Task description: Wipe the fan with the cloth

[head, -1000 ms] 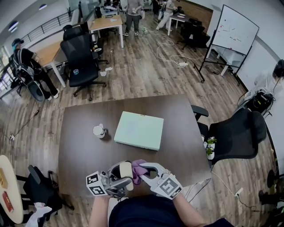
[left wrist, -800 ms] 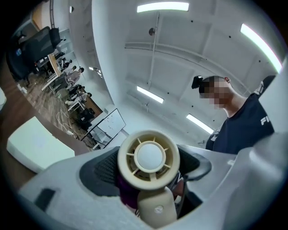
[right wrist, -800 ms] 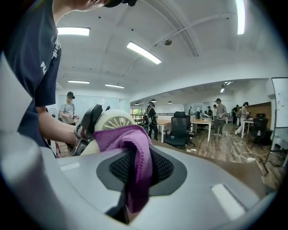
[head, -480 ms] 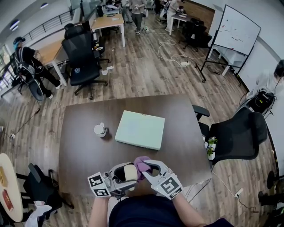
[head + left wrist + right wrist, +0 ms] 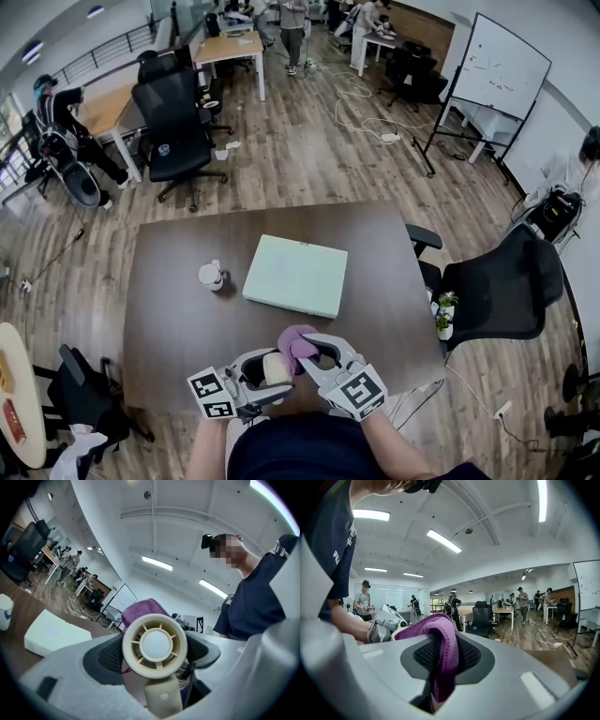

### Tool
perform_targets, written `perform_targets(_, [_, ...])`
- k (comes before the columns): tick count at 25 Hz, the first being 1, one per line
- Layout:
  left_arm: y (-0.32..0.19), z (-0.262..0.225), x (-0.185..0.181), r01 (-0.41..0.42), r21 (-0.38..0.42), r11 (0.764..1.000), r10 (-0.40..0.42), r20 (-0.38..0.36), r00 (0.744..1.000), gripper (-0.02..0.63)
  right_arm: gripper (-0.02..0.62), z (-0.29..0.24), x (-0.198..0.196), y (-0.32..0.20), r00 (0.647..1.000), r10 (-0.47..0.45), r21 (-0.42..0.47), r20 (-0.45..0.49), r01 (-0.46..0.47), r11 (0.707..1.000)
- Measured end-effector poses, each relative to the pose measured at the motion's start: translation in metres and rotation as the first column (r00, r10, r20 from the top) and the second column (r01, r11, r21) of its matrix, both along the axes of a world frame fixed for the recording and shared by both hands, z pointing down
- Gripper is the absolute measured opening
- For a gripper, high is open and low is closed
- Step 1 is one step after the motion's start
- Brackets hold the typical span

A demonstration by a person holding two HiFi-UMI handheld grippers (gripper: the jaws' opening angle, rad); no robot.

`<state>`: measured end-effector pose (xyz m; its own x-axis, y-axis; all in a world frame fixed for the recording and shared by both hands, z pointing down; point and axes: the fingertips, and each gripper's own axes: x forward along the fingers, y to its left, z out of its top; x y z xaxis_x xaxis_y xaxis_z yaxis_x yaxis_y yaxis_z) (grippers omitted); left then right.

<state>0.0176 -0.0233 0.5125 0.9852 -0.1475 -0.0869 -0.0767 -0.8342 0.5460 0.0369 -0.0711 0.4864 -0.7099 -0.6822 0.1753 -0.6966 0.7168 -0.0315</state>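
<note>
Low at the near edge of the dark brown rectangular table (image 5: 169, 309), close against the person's body: both grippers, side by side and angled towards each other.

In the left gripper (image 5: 154, 654): jaws closed onto a small cream round plastic fan (image 5: 154, 641). Dark ribbed pads pressing its ring from either side. Spoked grille and pale centre disc facing the camera, stubby handle pointing down.

In the right gripper (image 5: 446, 660): jaws clamped on a purple towelling cloth (image 5: 440, 632), pinched between the dark pads. One fold bunched above them, a short tail hanging below.

From the head view, cloth bunched up against the far right side of the fan. From the left gripper view, showing just behind the fan's upper rim. Touching or only just beside: cannot tell.

Farther out, near the middle of the table: a flat pale green rectangular box (image 5: 295, 275), lid shut, contents hidden. Left of the box and apart from it: a small white cup (image 5: 210, 276), upright, a blue mark on its side; contents not discernible.

Off the right edge of the table: a black mesh office chair (image 5: 497, 291).
</note>
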Motion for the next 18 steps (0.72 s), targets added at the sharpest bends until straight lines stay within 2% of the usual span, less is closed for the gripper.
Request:
perform_targets(2, [0.000,0.005,0.000,0.000,0.000,1.000,0.000,0.031,1.000,0.380,0.080,-0.005,0.000,0.002,1.000,-0.003,0.006,0.004,0.003,1.000])
perform_targets(6, [0.000,0.014,0.001,0.007,-0.015,1.000,-0.006,0.071,0.997,0.380,0.080,-0.018,-0.005,0.008,0.999,-0.043,0.081,-0.016,0.045,0.996])
perform_targets(10, [-0.003,0.017,-0.005,0.031,-0.029,0.999,-0.029,0.072,0.997,0.380,0.080,-0.021,-0.012,0.013,0.998,-0.061,0.087,-0.011,0.062,0.994])
perform_targets(18, [-0.012,0.020,-0.017,0.078,-0.008,0.997,-0.077,0.100,0.992,0.380,0.080,-0.023,-0.022,0.021,0.995,-0.103,0.081,0.009,0.102,0.992])
